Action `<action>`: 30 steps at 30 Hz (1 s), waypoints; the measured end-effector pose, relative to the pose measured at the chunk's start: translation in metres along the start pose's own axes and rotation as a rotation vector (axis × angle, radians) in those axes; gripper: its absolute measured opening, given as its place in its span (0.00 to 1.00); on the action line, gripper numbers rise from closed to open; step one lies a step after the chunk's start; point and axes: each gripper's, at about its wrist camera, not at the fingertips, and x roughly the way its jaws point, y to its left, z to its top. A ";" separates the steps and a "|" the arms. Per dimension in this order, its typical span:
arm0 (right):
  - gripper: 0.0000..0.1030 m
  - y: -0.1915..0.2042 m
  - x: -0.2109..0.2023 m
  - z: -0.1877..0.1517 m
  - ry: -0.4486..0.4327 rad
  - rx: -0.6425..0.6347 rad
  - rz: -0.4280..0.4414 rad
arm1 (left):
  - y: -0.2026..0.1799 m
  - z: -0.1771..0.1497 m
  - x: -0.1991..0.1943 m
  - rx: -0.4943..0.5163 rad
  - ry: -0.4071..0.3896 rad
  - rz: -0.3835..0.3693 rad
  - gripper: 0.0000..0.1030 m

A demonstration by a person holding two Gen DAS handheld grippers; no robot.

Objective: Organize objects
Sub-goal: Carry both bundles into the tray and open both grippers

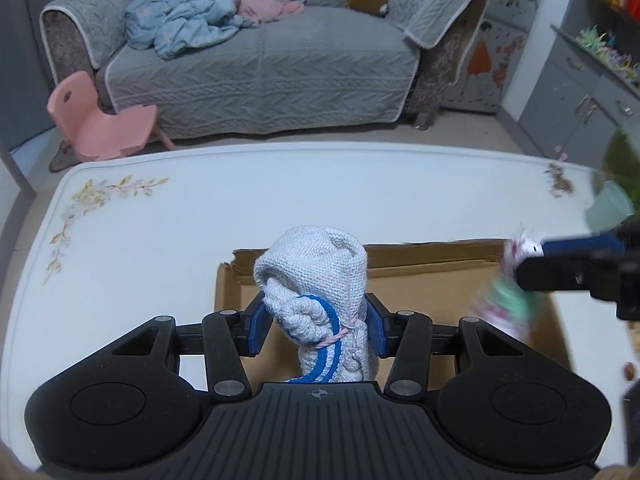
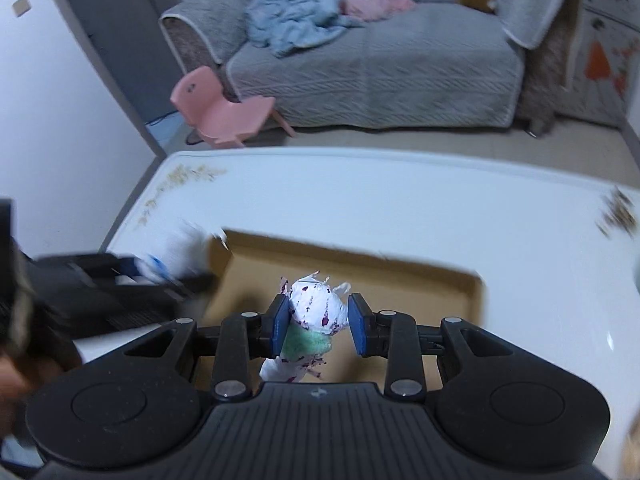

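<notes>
My left gripper (image 1: 316, 326) is shut on a rolled white knit cloth with blue stripes and a pink band (image 1: 320, 300), held upright over the left part of an open cardboard box (image 1: 440, 280). My right gripper (image 2: 318, 326) holds a white bundle with purple specks and a green patch (image 2: 316, 312) over the same box (image 2: 440, 292); the left pad touches it, and a small gap shows at the right pad. The right gripper also shows blurred at the right of the left wrist view (image 1: 560, 264), with its bundle (image 1: 508, 296).
The box lies on a white table with floral corner prints (image 1: 160, 232). A green cup (image 1: 610, 208) stands at the table's right edge. Beyond the table are a grey sofa (image 1: 260, 60), a pink child's chair (image 1: 100, 120) and grey cabinets (image 1: 580, 92).
</notes>
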 end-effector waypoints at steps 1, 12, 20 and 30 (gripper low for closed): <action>0.29 0.002 0.010 0.004 0.003 -0.005 0.012 | 0.002 -0.001 0.006 -0.002 0.006 0.005 0.53; 0.29 0.011 0.095 0.010 0.099 -0.048 0.001 | 0.014 -0.022 0.065 0.006 0.088 0.049 0.53; 0.31 -0.015 0.085 -0.010 0.104 0.103 0.039 | 0.009 -0.027 0.064 0.027 0.087 0.055 0.56; 0.45 -0.021 0.098 -0.019 0.137 0.283 0.083 | 0.010 -0.021 0.028 0.072 0.053 0.086 0.72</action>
